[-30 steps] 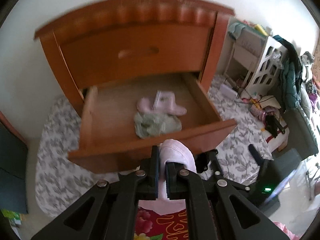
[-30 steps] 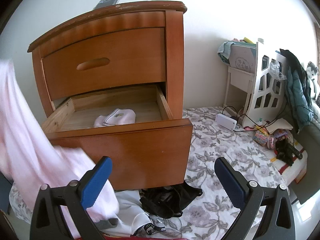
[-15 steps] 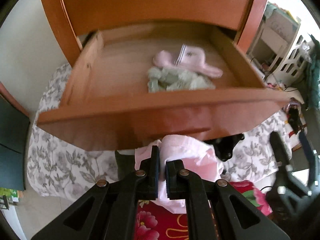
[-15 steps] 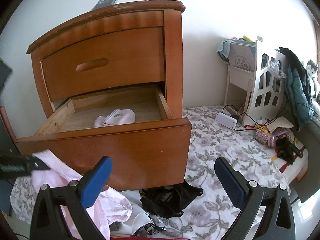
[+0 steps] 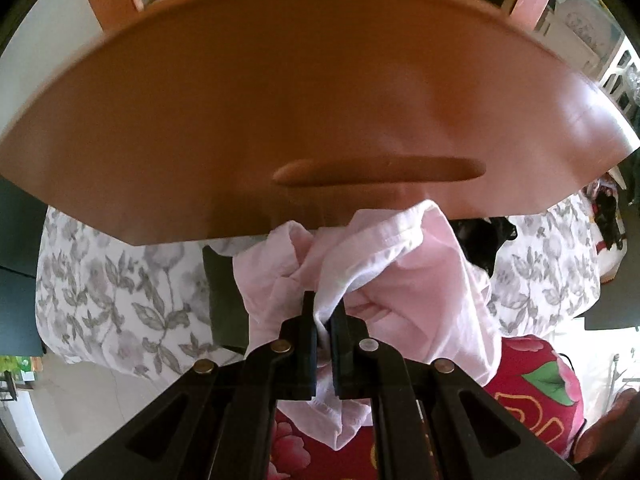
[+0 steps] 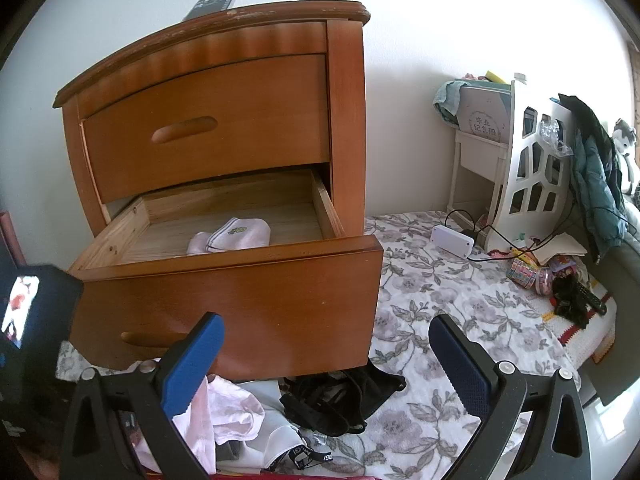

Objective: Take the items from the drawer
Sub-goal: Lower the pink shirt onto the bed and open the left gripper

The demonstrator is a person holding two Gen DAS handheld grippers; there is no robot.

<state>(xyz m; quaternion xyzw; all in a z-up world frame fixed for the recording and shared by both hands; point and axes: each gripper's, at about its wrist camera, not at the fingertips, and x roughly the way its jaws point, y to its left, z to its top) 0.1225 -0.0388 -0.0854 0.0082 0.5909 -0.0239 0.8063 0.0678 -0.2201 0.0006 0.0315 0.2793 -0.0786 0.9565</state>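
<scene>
We take the open drawer (image 6: pixel 224 268) of the wooden nightstand (image 6: pixel 344 120) as our landmark. Our left gripper (image 5: pixel 324 320) points steeply down just in front of the drawer's front panel (image 5: pixel 320 120), below its carved handle slot (image 5: pixel 380 170). Its black fingers (image 5: pixel 307 336) stand narrow, pinched on a fold of a pink cloth (image 5: pixel 400 272), which bunches up around the tips and hangs below the drawer front, over the flowered cover (image 5: pixel 112 288) and a red patterned fabric (image 5: pixel 532 384).

Our right gripper (image 6: pixel 324 364) sits lower and in front of the drawer, its blue-padded fingers (image 6: pixel 192 364) spread wide with nothing between them. From there the same pink cloth (image 6: pixel 228 408) shows heaped on the floor at the foot of the drawer front, beside a white garment (image 6: pixel 272 436) and a tangle of black straps (image 6: pixel 340 400).

Inside the drawer a folded pale sock (image 6: pixel 236 236) lies on the wooden bottom, nearer the front than the back. On top of the nightstand rests a dark flat device (image 6: pixel 214 2). To the right of the drawer, across the flowered cover, stand a white box with cables (image 6: pixel 452 240) and a white cut-out shelf (image 6: pixel 528 168).
</scene>
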